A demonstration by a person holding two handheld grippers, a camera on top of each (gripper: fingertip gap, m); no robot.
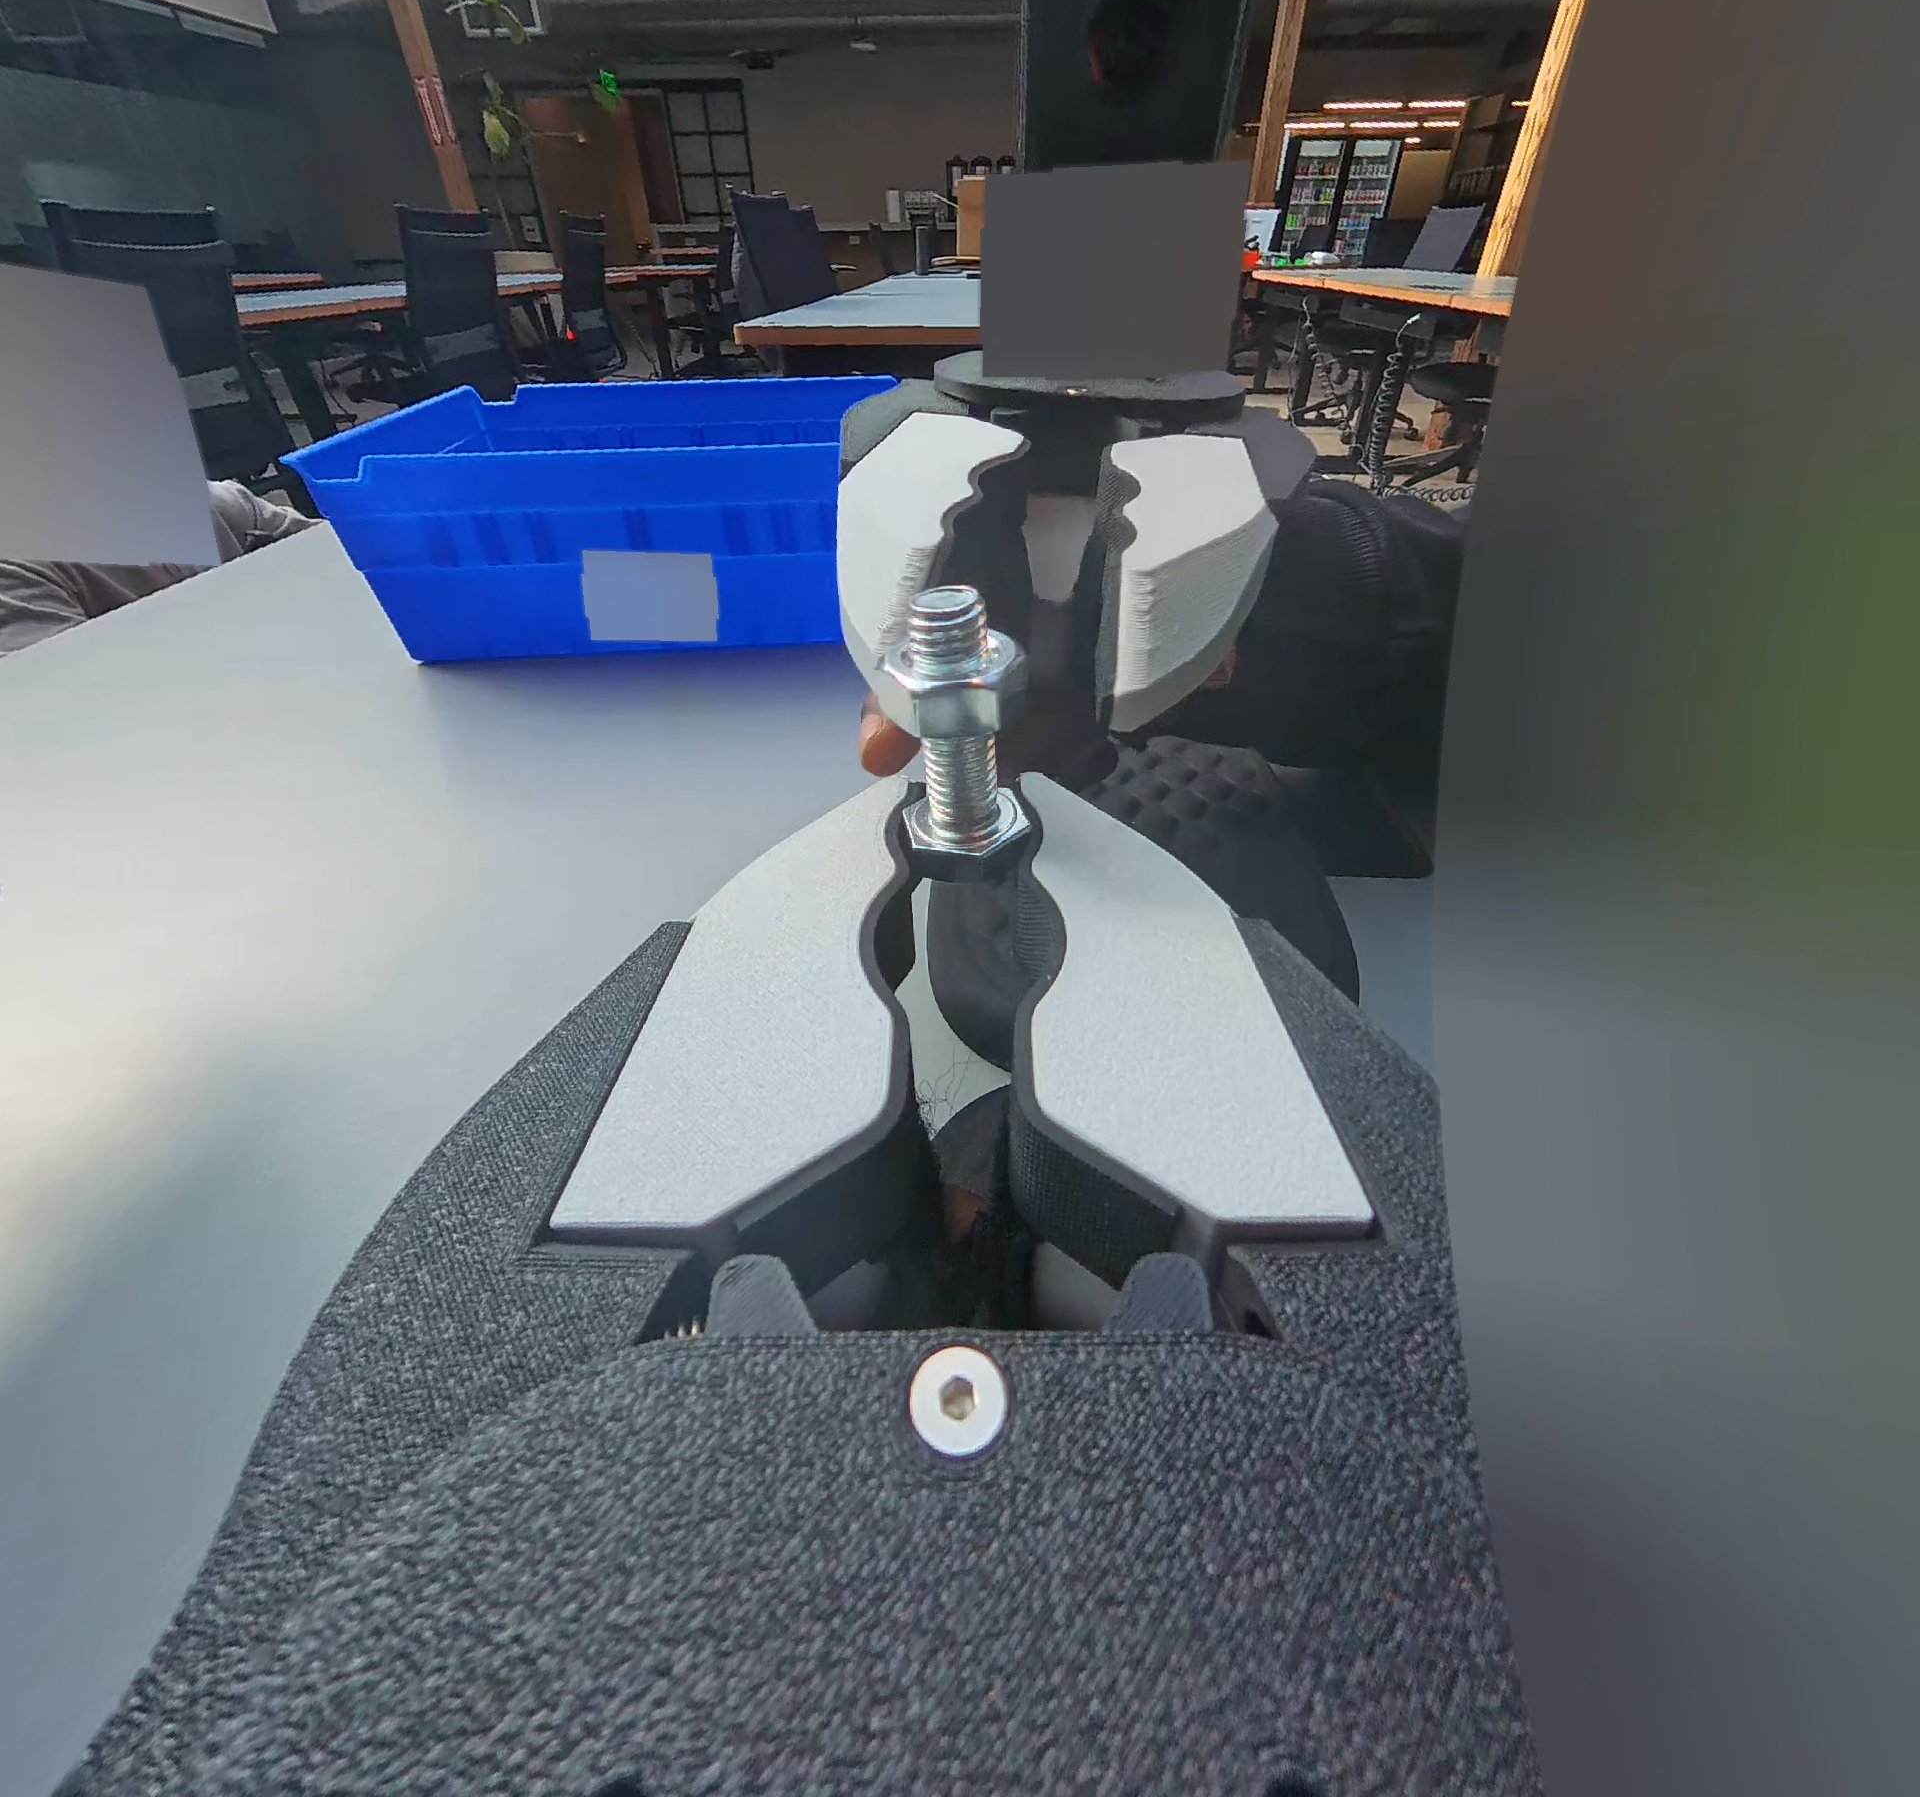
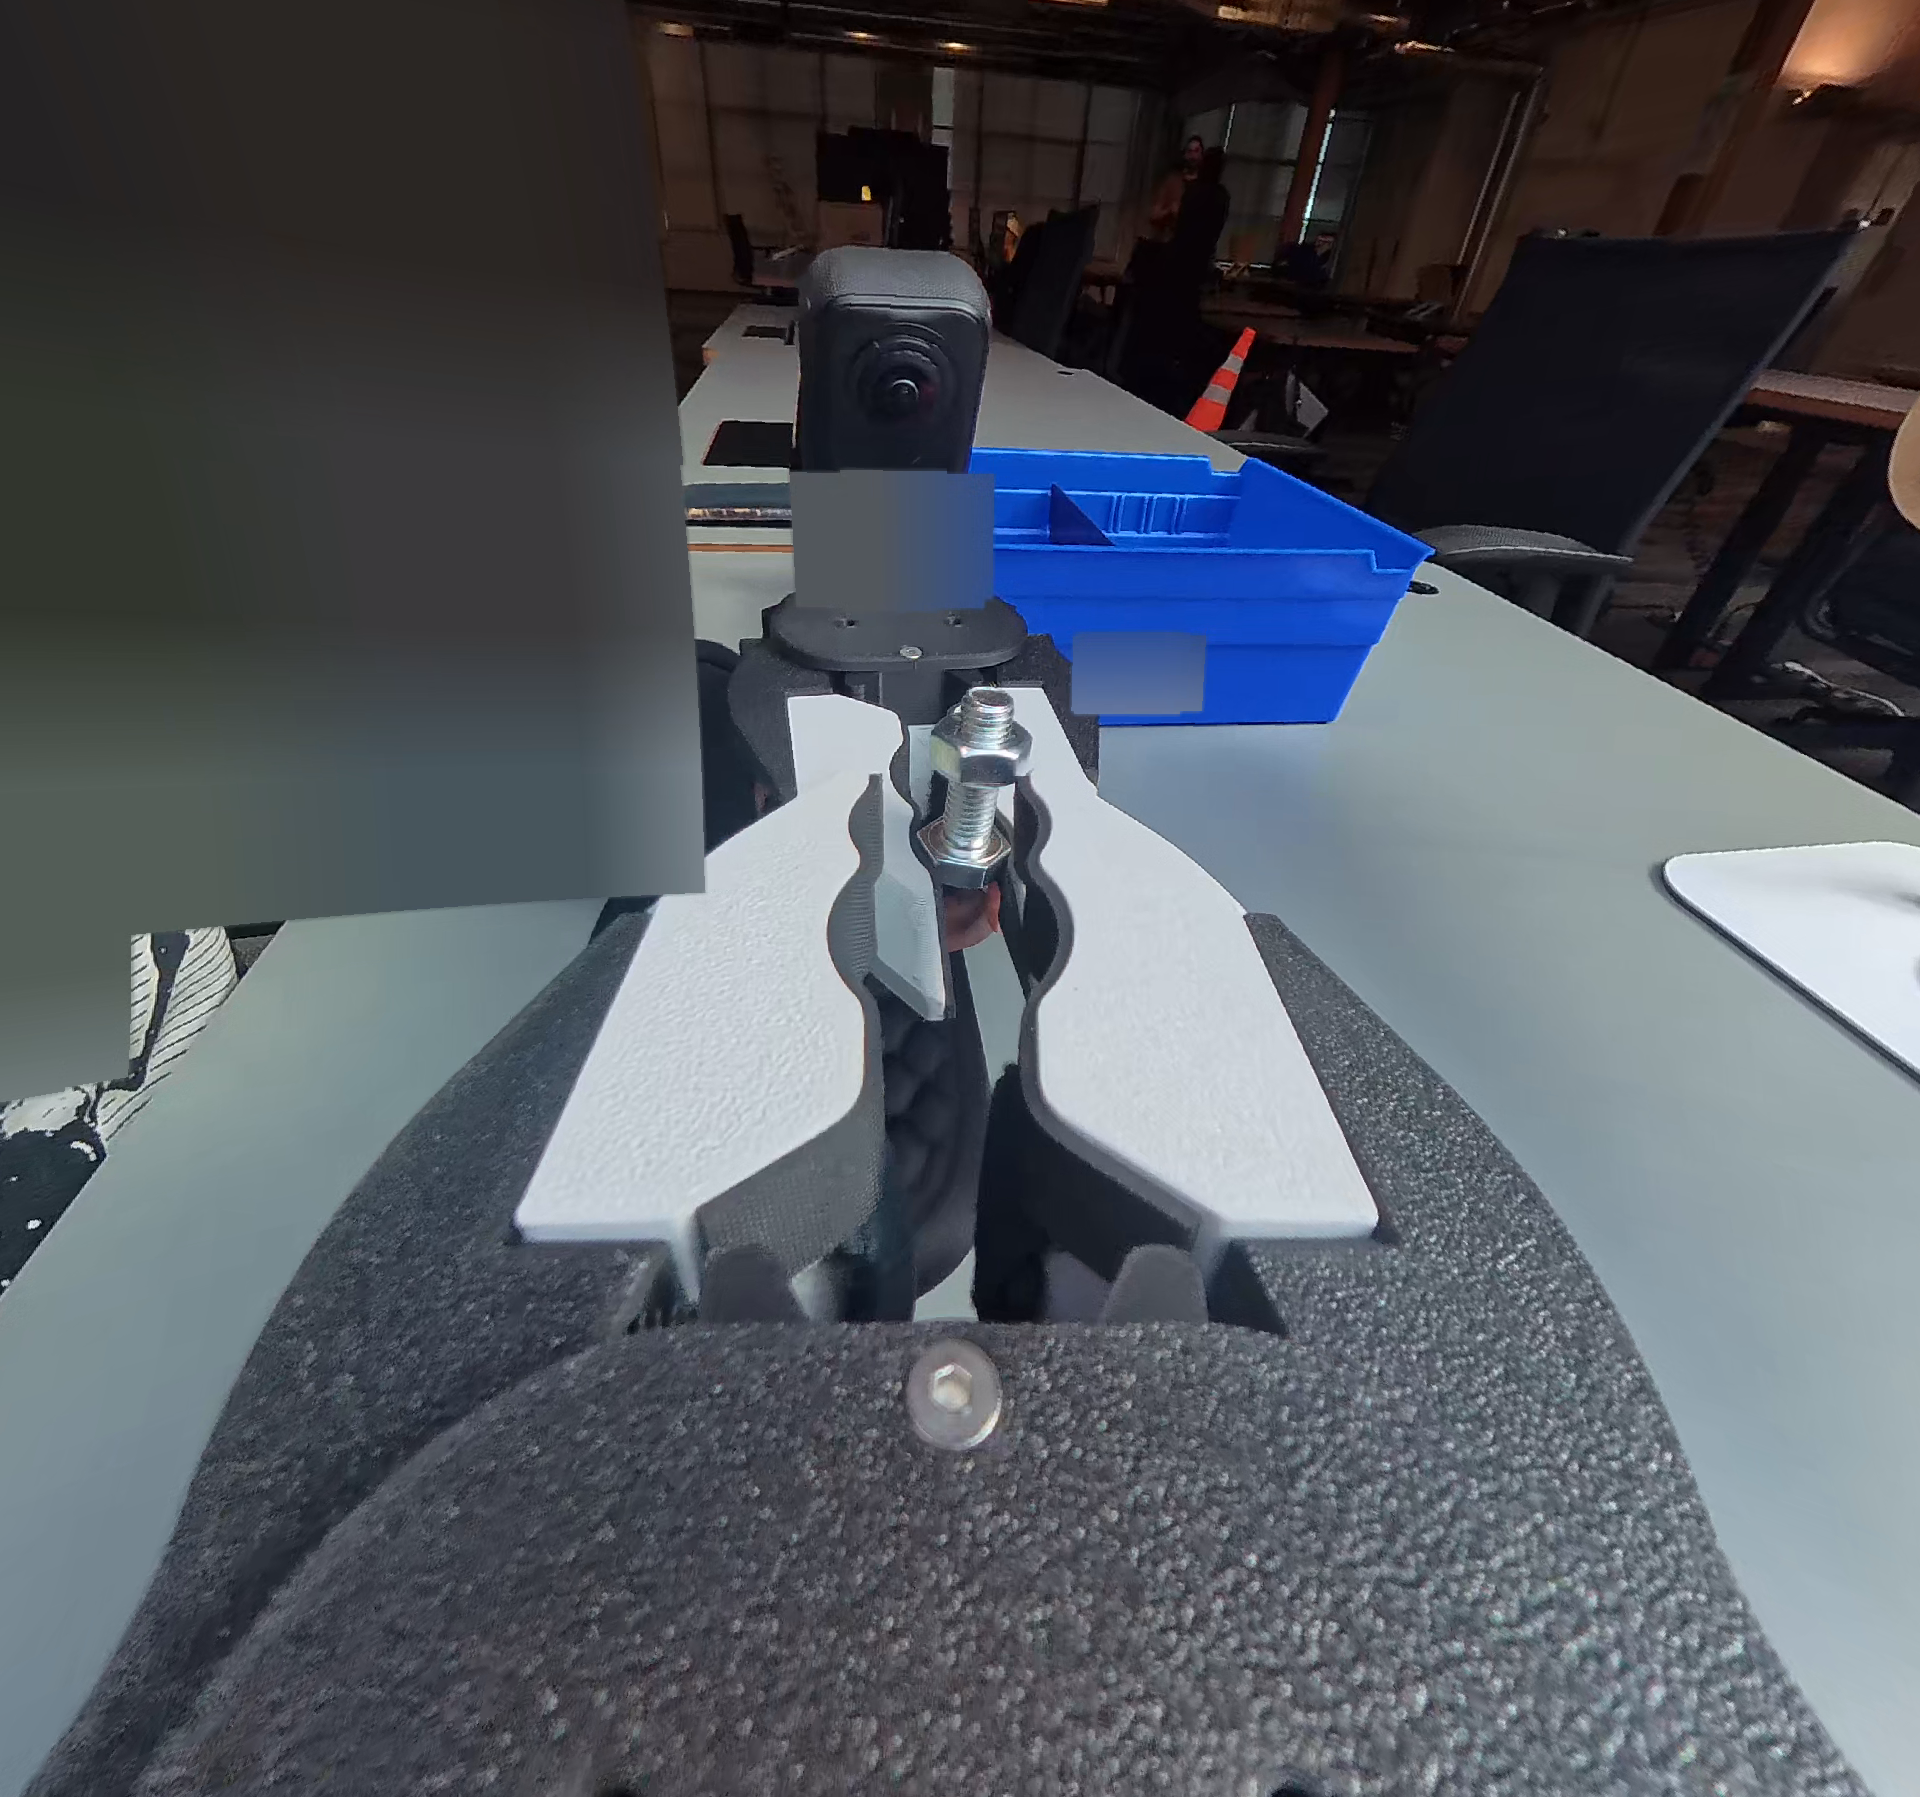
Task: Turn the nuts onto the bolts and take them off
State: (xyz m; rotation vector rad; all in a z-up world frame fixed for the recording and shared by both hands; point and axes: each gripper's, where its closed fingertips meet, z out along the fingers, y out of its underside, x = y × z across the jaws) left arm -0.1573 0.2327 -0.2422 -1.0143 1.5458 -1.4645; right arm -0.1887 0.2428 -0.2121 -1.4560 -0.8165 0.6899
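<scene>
Left wrist view: left gripper (image 1: pixel 966 838) clamps bolt (image 1: pixel 958 791) head; right gripper (image 1: pixel 1013 646) jaws sit narrow by nut (image 1: pixel 954 682), grip unclear — mid-threading, likely; next, turn nut squarely.

Both wrist views face each other closely, sharing the bolt (image 1: pixel 961 708) and blue bin (image 2: pixel 1226 594).

Grey table (image 1: pixel 364 864), matte top. Blue plastic bin (image 1: pixel 582 521) sits directly on it, open side up, divider inside, blurred patch on its front wall. In the right wrist view, a flat white mat (image 2: pixel 1808 926) with a rounded corner lies on the table, right of the bin and nearer the camera, well apart from it.
</scene>
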